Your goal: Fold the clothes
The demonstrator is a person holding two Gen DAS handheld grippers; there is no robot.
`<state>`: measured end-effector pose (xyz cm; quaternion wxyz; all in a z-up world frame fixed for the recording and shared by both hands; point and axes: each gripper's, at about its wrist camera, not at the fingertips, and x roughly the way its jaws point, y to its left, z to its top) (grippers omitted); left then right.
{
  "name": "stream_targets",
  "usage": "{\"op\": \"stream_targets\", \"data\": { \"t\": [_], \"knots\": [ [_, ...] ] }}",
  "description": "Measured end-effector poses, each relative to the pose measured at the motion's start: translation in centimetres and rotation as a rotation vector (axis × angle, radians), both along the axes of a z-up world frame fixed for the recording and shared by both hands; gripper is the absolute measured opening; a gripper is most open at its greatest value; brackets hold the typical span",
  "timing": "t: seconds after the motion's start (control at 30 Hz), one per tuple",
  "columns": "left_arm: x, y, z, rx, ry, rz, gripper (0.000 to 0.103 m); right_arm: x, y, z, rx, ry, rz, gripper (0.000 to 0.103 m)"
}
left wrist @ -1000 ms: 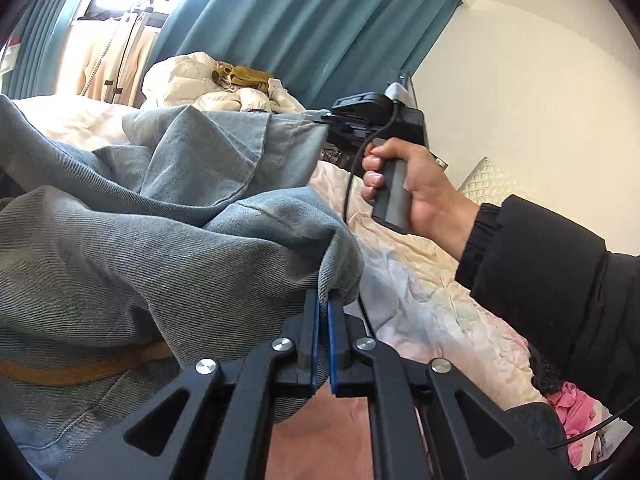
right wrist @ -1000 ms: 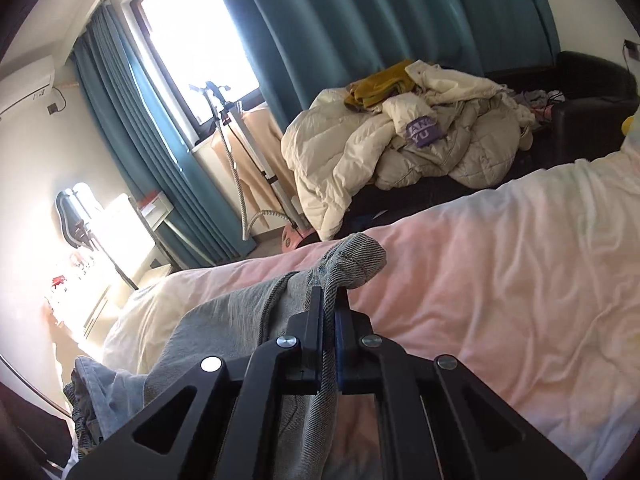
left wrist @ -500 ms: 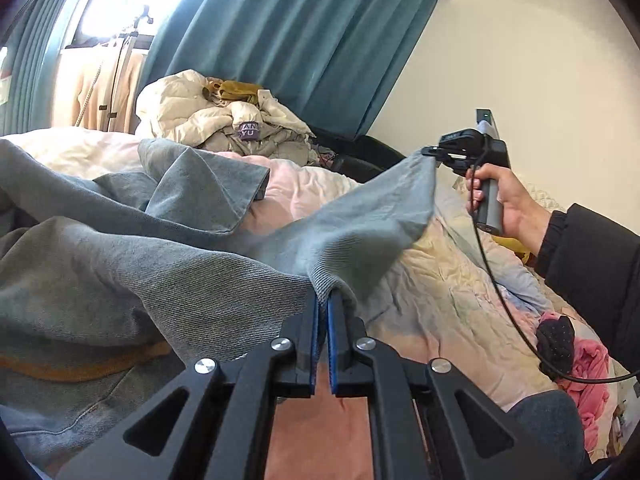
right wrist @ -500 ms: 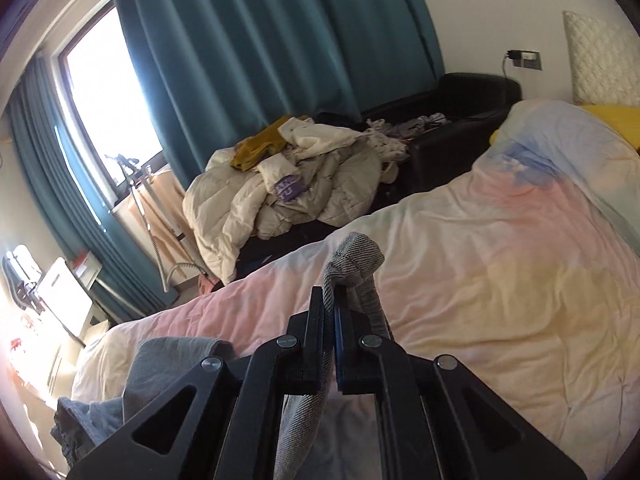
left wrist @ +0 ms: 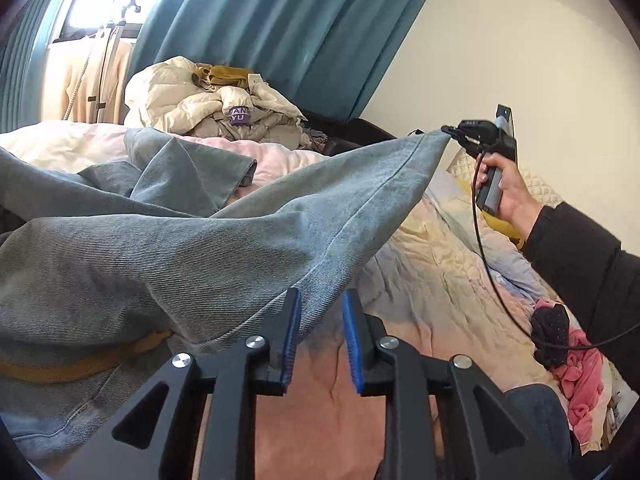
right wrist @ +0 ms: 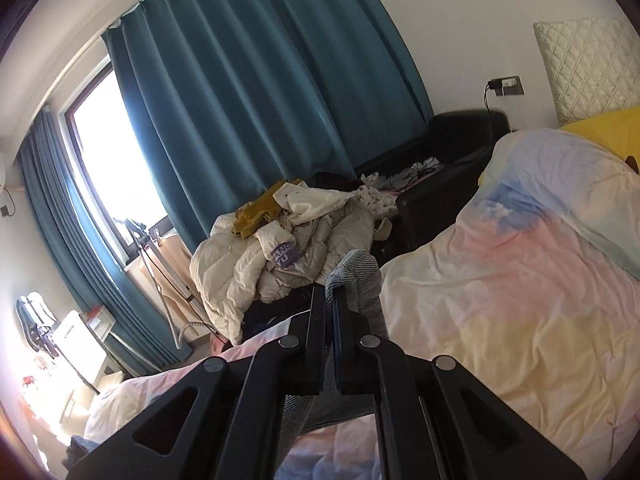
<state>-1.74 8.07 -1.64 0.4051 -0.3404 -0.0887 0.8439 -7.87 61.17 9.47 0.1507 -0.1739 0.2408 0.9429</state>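
Left wrist view first: my left claw (left wrist: 319, 320) sits at the bottom centre of the frame with its blue-padded fingers (left wrist: 291, 336) spread apart. The hem of the grey-blue denim garment (left wrist: 192, 256) lies against the left finger and droops into the gap, but nothing pinches it. From there the cloth stretches up and to the right, ending in a corner at the upper right of the frame, where my right claw (left wrist: 450, 133) has it clamped. My right hand (left wrist: 504, 188) grips that claw's handle, with a black cable hanging below it. The rest of the garment is bunched across the left half of the frame, over the pastel bedspread (left wrist: 440, 264).

Right wrist view: the right claw (right wrist: 330, 308) is at lower centre, fingers pressed together on a fold of the garment (right wrist: 356, 276), which pokes up just above the tips. Beyond it, in mid-frame, a heap of cream jackets (right wrist: 280, 256) lies before the teal curtain (right wrist: 260, 112).
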Motion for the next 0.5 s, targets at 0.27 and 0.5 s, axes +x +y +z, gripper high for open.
{"op": "stream_targets", "data": {
  "t": [0.27, 0.5],
  "knots": [
    [-2.6, -2.5, -0.8, 0.090, -0.155, 0.132, 0.044, 3.6, 4.5, -16.2, -0.172, -0.248, -0.133, 0.002],
    [-3.8, -5.2, -1.3, 0.158, -0.239, 0.220, 0.045, 6.4, 5.5, -21.8, -0.379, -0.342, -0.188, 0.006]
  ]
}}
